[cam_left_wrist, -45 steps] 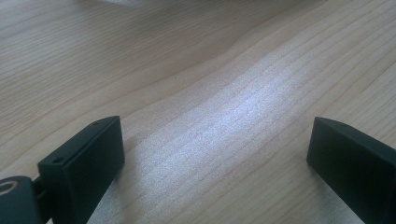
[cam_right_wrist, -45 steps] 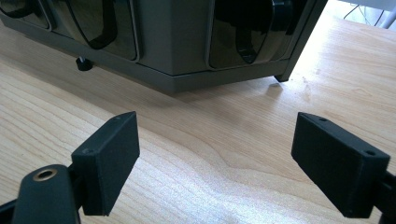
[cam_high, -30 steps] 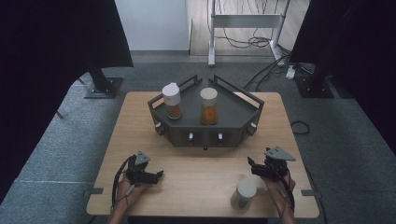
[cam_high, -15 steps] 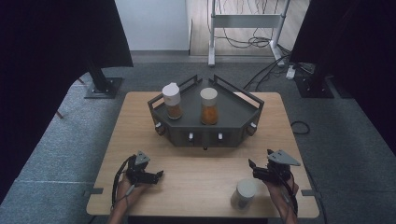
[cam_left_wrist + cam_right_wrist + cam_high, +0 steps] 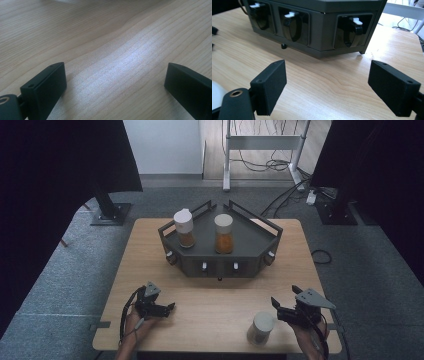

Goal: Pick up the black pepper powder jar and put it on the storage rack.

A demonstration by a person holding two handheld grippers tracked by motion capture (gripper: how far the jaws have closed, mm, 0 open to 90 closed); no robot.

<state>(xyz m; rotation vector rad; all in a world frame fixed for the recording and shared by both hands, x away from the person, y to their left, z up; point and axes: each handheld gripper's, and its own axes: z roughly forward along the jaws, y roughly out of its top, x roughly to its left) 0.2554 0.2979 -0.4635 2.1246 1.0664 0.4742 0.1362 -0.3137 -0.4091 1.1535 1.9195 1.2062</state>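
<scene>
A dark grey rack stands mid-table and carries two white-lidded jars of orange-brown contents, one at the left and one at the middle. A third white jar stands on the wood near the front edge. My right gripper hovers just to the right of this jar, apart from it. It is open, with nothing between its jaws, and faces the rack's front. The jar's lid shows at that view's lower left edge. My left gripper rests open at the front left, over bare wood.
The rack's front faces hold dark knobs with white levers. The wooden table has free room between the rack and both grippers. Around the table lies grey carpet with stand feet and cables.
My right gripper has drawn to the right and a little toward the person, away from the white jar on the table. The left gripper and the jars have not moved.
</scene>
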